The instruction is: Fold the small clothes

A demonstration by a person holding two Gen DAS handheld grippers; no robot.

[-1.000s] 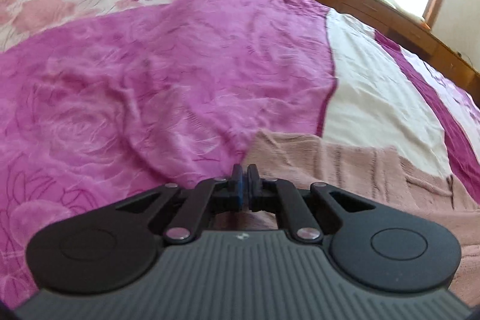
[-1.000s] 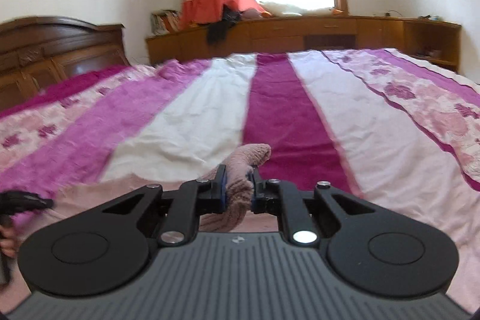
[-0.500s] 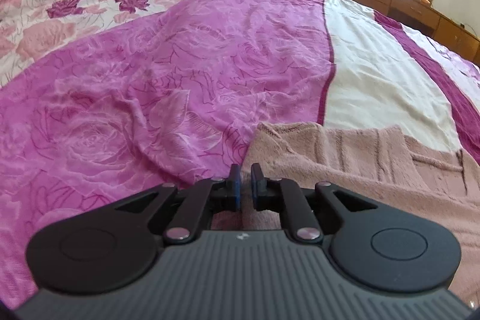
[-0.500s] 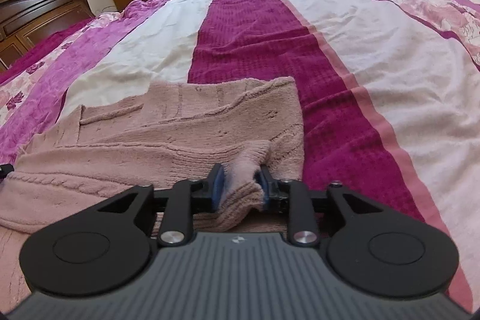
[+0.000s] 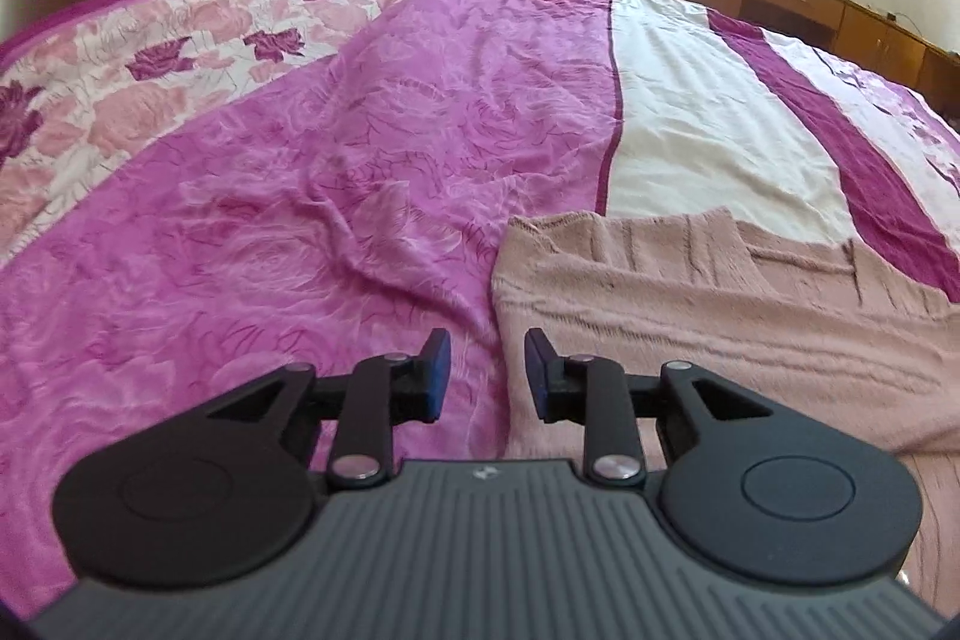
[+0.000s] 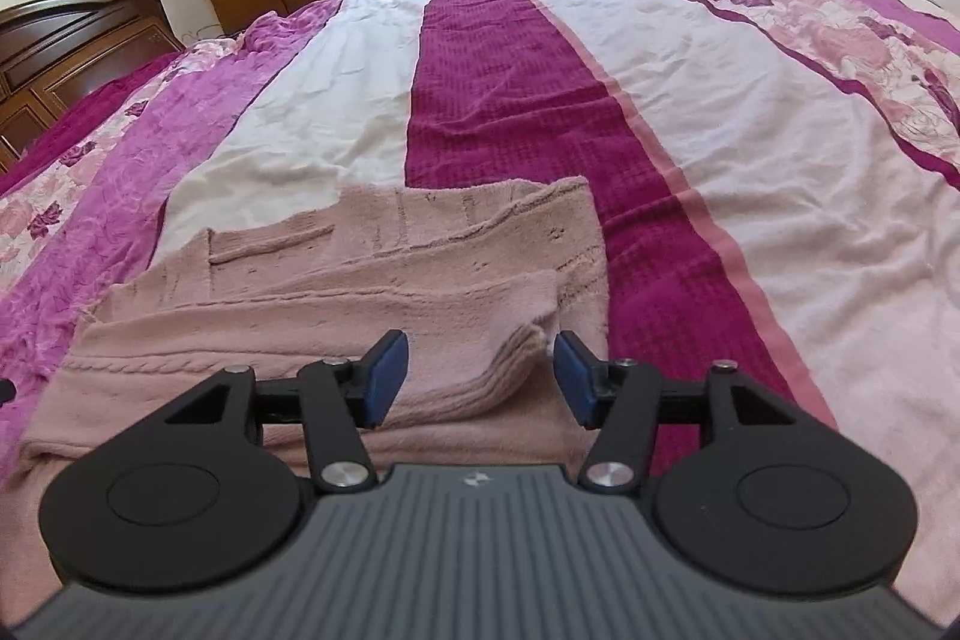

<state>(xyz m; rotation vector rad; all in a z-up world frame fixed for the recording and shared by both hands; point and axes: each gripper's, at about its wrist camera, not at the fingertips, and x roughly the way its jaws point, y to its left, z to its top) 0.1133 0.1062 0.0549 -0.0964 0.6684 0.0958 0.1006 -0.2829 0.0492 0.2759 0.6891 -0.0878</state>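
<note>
**Both claws spread at the near edge of the sweater**

The left claw (image 5: 487,371) stands spread and empty, low over the bed (image 5: 300,232). Its gap sits right over the sweater (image 5: 690,304)'s left edge: the left finger hangs above the purple cover, the right finger above the knit. From this claw the sweater runs off to the right and a little ahead, its long axis across the view.

The right claw (image 6: 480,379) is also spread and grips nothing. A ribbed cuff (image 6: 522,349) lies loose between its fingers, nearer the right one; whether it touches that pad I cannot tell. The sweater (image 6: 360,274) reaches left and ahead from here, with its right edge just beyond the claw.

So each claw is at its own end of the near side, and the fold seems laid down; the next grasp probably turns on which edge is taken.

The left view shows the left edge and the bare cover beside it, but not the cuff. The right view shows the cuff, the folded-over layer and the far hem
</note>
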